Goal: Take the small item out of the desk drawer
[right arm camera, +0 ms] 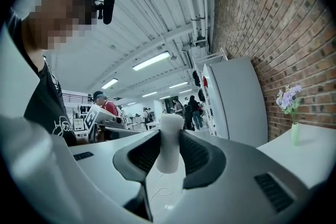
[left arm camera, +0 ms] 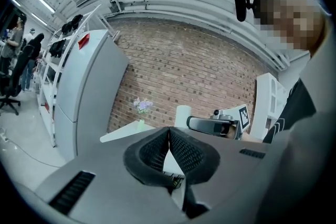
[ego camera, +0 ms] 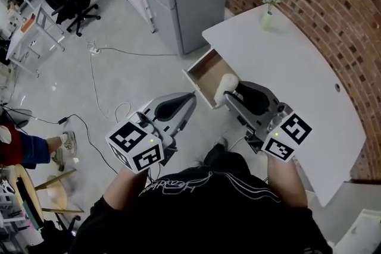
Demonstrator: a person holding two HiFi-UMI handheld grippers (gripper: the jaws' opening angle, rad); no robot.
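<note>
While the right gripper (ego camera: 230, 98) squeezes the small white roll (ego camera: 226, 87) between its two pads, the roll stands upright in the air, by the near right corner of the open drawer (ego camera: 205, 71). To the left, the left gripper (ego camera: 188, 102) has its jaws pressed together with nothing in them. The white desk (ego camera: 297, 74) has a vase of flowers (ego camera: 269, 6) at its far end.

Black shirt (ego camera: 208, 214), white lettering (ego camera: 172, 185), grey left hand-held gripper (ego camera: 190, 97), grey right hand-held gripper (ego camera: 230, 94), black-and-white marker cubes (ego camera: 136, 146)
</note>
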